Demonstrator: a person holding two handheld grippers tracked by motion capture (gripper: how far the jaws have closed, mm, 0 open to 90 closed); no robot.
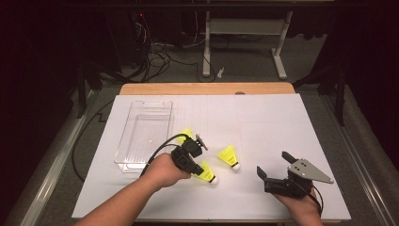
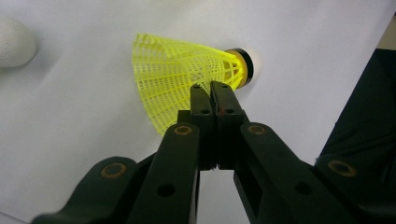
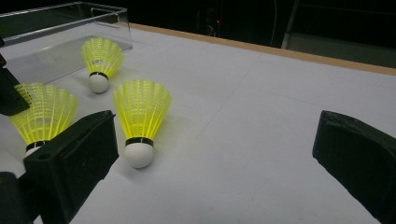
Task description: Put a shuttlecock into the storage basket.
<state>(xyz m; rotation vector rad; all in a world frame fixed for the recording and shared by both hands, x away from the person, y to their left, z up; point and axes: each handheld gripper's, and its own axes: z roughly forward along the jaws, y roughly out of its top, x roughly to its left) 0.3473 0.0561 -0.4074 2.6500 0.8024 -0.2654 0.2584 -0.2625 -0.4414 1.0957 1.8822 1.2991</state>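
Pinching a yellow shuttlecock's [image 2: 187,79] skirt, left hand-held gripper [image 2: 208,93] (clamped), right hand-held gripper [image 1: 275,169] spread wide, clear tray [image 1: 141,136] nearby

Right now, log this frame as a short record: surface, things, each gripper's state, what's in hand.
surface: white table sheet
container: clear tray, nothing seen in it
shuttlecocks: three yellow ones, all outside the tray
near shuttlecock: beside the left hand
middle shuttlecock: lying free on the sheet
far shuttlecock: at the left gripper's tips, next to the tray
left gripper: jaws together, pinching the far shuttlecock's skirt
right gripper: jaws wide apart, holding nothing, off to the right
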